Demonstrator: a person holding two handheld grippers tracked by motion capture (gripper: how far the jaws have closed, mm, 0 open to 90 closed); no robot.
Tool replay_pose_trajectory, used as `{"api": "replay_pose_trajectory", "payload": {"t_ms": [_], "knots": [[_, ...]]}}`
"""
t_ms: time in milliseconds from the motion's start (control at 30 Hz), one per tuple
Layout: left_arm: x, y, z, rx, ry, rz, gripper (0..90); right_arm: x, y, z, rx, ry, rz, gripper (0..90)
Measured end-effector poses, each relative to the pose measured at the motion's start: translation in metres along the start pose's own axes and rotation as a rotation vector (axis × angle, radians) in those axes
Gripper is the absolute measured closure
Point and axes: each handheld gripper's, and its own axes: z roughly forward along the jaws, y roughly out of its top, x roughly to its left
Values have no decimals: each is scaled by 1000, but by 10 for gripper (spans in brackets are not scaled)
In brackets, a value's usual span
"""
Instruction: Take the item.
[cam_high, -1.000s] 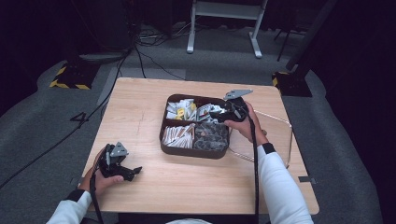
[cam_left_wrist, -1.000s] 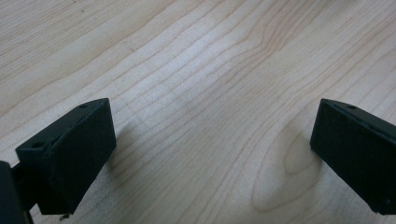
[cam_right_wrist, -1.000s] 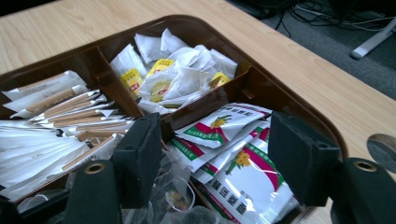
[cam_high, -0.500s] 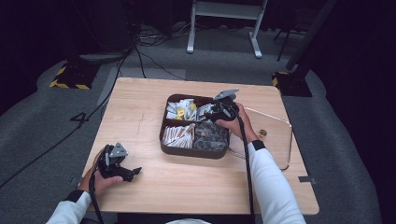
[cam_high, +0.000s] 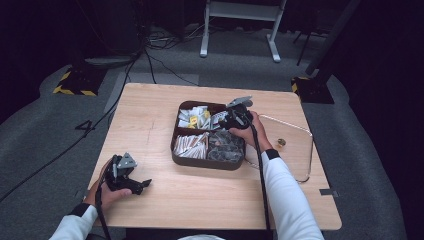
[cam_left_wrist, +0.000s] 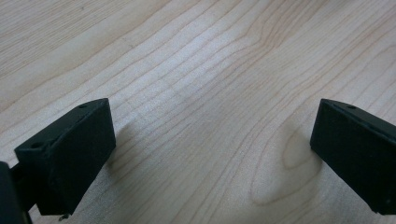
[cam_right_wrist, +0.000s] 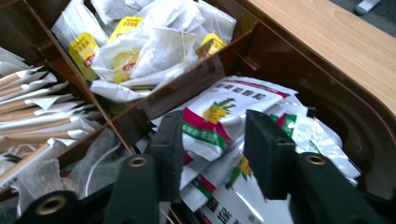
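The right gripper, its jaws just closing around the top white sachet in the brown tray's far right compartment without visibly pinching yet, should seat deeper to catch only that one

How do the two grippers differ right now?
The right gripper reaches into the brown tray, its jaws partly closed around a white sachet with red and green print; they have just been closing. The left gripper rests apart on the bare table, jaws wide, nothing between them. Both have black jaws.
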Motion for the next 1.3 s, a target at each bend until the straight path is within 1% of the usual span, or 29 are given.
{"api": "replay_pose_trajectory", "payload": {"t_ms": [67, 167, 300, 333, 400, 500, 600, 667, 767, 800, 867, 900, 933, 1000, 1100, 1133, 1167, 1233, 1300], "knots": [[0, 0, 0, 1, -2, 0, 3, 2, 2, 2, -1, 7, -6, 634], [0, 0, 0, 1, -2, 0, 3, 4, 3, 4, 2, -9, -16, 694], [0, 0, 0, -1, 0, 0, 4, 2, 3, 4, -9, -22, -2, 799], [0, 0, 0, 1, -2, 0, 3, 2, 3, 3, -14, -17, 3, 824], [0, 0, 0, -1, 0, 0, 3, 2, 3, 2, -24, -25, 4, 867], [0, 0, 0, 1, -2, 0, 3, 3, 4, 1, -36, -29, -7, 889], [0, 0, 0, 0, -1, 0, 3, 3, 4, -1, -19, -28, -6, 831], [0, 0, 0, -1, -1, 0, 3, 2, 2, -3, -14, -11, 0, 777], [0, 0, 0, -1, 0, 0, 3, -1, -2, -4, -1, -9, -6, 660], [0, 0, 0, -1, 0, 0, 4, -2, -2, -5, -1, -10, -3, 636], [0, 0, 0, 0, -1, 0, 3, -4, -4, -6, -9, 5, 13, 592], [0, 0, 0, 1, -2, 0, 3, -4, -4, -7, -2, 6, 16, 575], [0, 0, 0, -1, 0, 0, 3, -4, -5, -7, 2, 5, 17, 566], [0, 0, 0, 2, -1, 0, 3, -4, -5, -7, -1, 29, 19, 550], [0, 0, 0, 1, -2, 0, 3, 0, -6, -4, 2, 40, 0, 540], [0, 0, 0, 2, -1, 1, 3, 1, -6, -3, 9, 40, 3, 540], [0, 0, 0, 0, 0, 0, 3, 2, -6, -1, 12, 39, -5, 547], [0, 0, 0, 0, -1, 0, 3, 4, -5, 1, 7, 46, -4, 563], [0, 0, 0, 1, -1, 0, 4, 6, -4, 3, 11, 30, -7, 564]]}}
